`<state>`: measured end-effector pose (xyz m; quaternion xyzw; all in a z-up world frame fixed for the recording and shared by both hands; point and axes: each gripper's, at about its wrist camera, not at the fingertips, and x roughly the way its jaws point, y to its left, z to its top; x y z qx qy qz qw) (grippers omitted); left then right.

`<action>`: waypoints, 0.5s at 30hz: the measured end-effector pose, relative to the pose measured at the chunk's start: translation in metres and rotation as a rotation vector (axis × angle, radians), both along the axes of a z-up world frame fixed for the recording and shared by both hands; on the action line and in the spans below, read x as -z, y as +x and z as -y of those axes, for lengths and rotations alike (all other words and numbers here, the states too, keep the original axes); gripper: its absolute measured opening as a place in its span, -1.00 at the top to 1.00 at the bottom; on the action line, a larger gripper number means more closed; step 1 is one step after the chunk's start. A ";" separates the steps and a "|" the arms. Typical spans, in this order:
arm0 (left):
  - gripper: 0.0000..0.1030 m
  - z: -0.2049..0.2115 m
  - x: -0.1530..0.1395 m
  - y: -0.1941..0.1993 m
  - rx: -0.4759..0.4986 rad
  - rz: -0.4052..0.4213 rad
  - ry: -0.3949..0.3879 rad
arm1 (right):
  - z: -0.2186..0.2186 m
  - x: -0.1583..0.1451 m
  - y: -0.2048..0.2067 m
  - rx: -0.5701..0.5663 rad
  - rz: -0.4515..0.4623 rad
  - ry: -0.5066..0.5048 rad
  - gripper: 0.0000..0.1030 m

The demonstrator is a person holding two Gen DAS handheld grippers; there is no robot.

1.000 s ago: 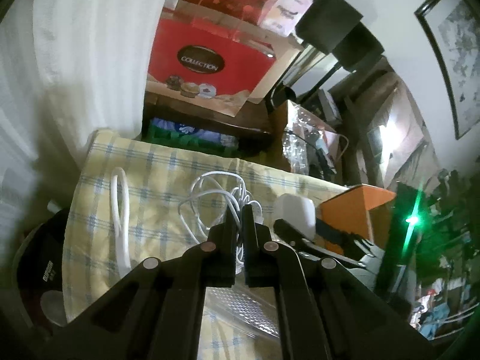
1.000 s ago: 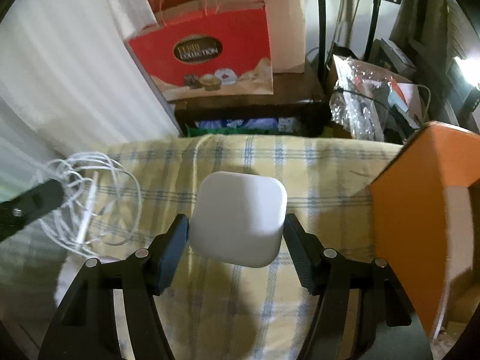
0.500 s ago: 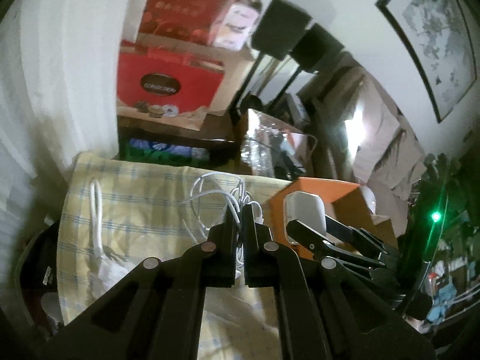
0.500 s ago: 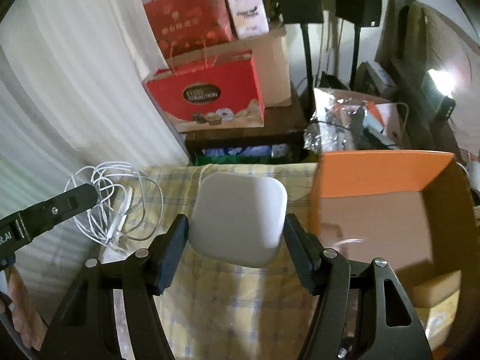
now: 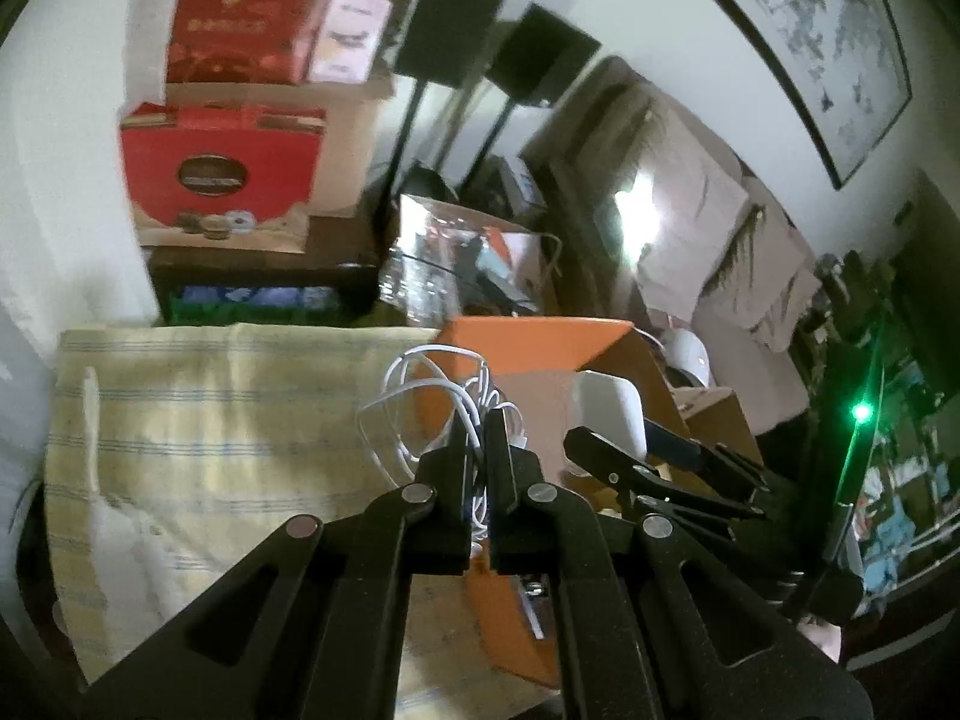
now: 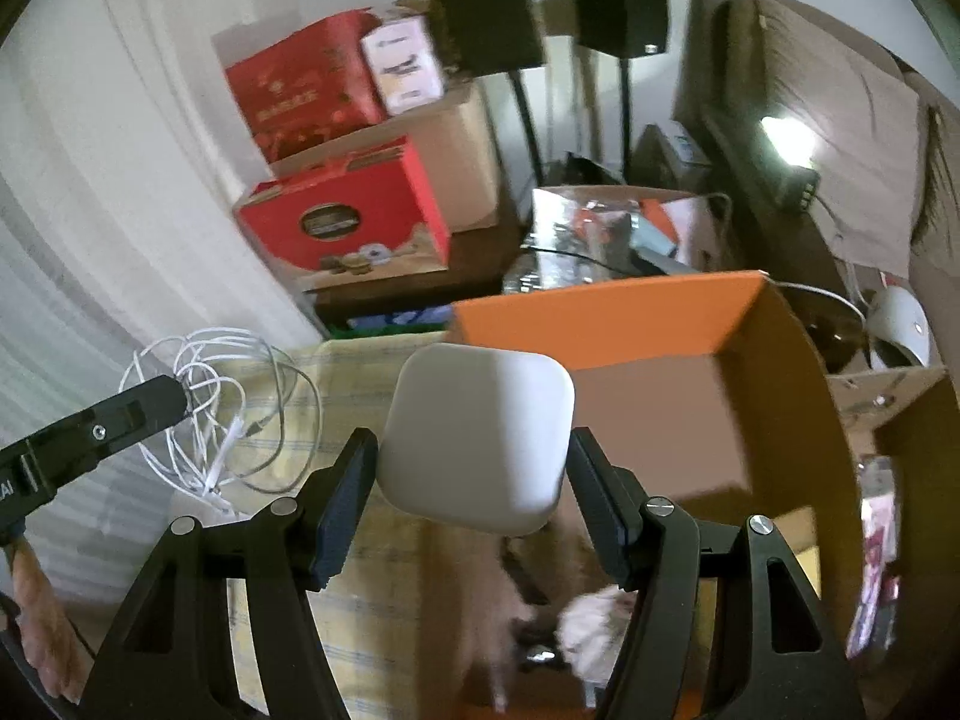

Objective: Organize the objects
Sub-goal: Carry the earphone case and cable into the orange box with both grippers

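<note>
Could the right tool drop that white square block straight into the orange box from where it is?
Probably yes. The right tool holds the white block above the orange box, whose top is open. Nothing shows between them, and the left tool with its white cable hangs off to the side.

Your left gripper (image 5: 479, 420) points down and forward, jaws pinched almost together on a bundle of white cable (image 5: 432, 402). Your right gripper (image 6: 474, 450) also tilts downward, jaws held wide, pads pressed on both sides of a white rounded box (image 6: 477, 435). In the left view the right gripper sits just beside and to the right. In the right view the left gripper's finger reaches in from the left edge, your hand (image 6: 39, 618) on it lower left.
</note>
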<state>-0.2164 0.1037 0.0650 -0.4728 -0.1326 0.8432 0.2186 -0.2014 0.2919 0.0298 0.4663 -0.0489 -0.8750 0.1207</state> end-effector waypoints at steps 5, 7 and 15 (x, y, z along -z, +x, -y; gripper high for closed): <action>0.94 -0.039 0.004 -0.002 0.041 0.006 0.001 | -0.032 0.002 0.002 0.040 0.004 0.008 -0.28; 0.94 -0.055 0.005 -0.003 0.056 0.003 0.003 | -0.042 0.003 0.001 0.053 0.004 0.011 -0.28; 0.94 -0.105 0.029 -0.027 0.088 0.045 0.005 | -0.080 0.020 -0.014 0.090 0.032 0.038 -0.29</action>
